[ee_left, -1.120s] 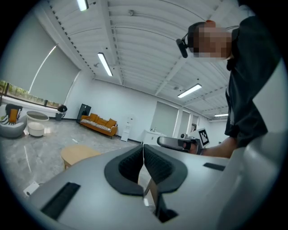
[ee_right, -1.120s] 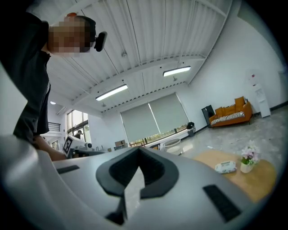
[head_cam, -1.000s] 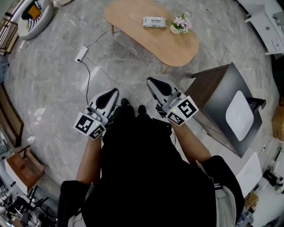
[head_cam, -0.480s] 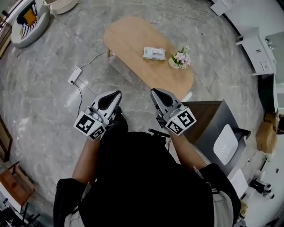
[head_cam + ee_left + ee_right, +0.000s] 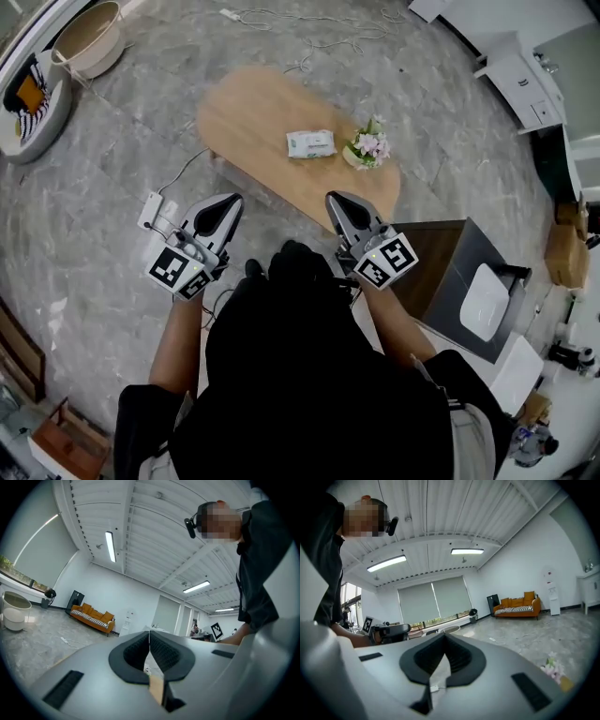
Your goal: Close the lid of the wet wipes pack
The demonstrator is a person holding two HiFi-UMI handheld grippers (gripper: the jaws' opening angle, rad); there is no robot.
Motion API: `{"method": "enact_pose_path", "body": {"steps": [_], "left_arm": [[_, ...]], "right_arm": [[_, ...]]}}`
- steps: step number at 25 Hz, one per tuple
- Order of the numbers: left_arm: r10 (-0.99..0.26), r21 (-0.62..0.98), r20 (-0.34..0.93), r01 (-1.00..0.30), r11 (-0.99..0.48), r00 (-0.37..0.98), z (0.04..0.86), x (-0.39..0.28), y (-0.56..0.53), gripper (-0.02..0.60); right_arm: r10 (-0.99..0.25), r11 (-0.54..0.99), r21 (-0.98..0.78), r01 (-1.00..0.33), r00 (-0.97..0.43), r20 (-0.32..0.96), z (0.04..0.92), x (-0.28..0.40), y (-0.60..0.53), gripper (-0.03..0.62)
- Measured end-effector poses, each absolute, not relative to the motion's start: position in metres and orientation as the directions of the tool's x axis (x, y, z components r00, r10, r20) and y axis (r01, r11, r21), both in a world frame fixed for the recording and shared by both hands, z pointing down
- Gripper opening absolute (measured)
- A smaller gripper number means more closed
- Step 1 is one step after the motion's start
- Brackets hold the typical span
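Grey marble floor (image 5: 112, 281) surrounds an oval wooden coffee table (image 5: 253, 122). I hold my left gripper (image 5: 228, 200) and right gripper (image 5: 334, 198) short of it, both with jaws together and empty. The wet wipes pack (image 5: 310, 143) lies on the tabletop near a small flower pot (image 5: 367, 147).

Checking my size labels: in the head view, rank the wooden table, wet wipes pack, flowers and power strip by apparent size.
1. wooden table
2. wet wipes pack and flowers, too alike to rank
3. power strip, farther away on the floor

wet wipes pack (image 5: 310, 143): print seemingly too small to read.
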State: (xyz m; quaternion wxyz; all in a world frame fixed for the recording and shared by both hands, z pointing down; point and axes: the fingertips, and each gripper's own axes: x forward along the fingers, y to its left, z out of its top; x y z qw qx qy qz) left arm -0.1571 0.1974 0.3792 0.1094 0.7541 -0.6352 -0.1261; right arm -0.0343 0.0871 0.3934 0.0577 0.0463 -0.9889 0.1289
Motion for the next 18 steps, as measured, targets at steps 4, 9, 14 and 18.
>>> {"method": "enact_pose_path", "body": {"steps": [4, 9, 14, 18], "left_arm": [[-0.978, 0.310, -0.033, -0.928, -0.206, 0.207, 0.384, -0.174, 0.158, 0.017], [-0.966, 0.315, 0.018, -0.919, -0.238, 0.256, 0.397, -0.197, 0.096, 0.017], [-0.936, 0.301, 0.098, -0.907, -0.296, 0.338, 0.406, -0.201, 0.020, 0.017], [-0.915, 0.291, 0.145, -0.900, -0.324, 0.376, 0.417, -0.208, -0.039, 0.017]], "right_arm": [[-0.128, 0.955, -0.254, -0.155, -0.984, 0.121, 0.403, -0.047, 0.044, 0.011], [-0.191, 0.934, -0.284, -0.218, -0.974, 0.119, 0.422, -0.067, -0.024, 0.011], [-0.240, 0.911, -0.311, -0.271, -0.961, 0.135, 0.436, -0.073, -0.099, 0.011], [-0.257, 0.899, -0.321, -0.299, -0.952, 0.166, 0.454, -0.080, -0.152, 0.011]]}}
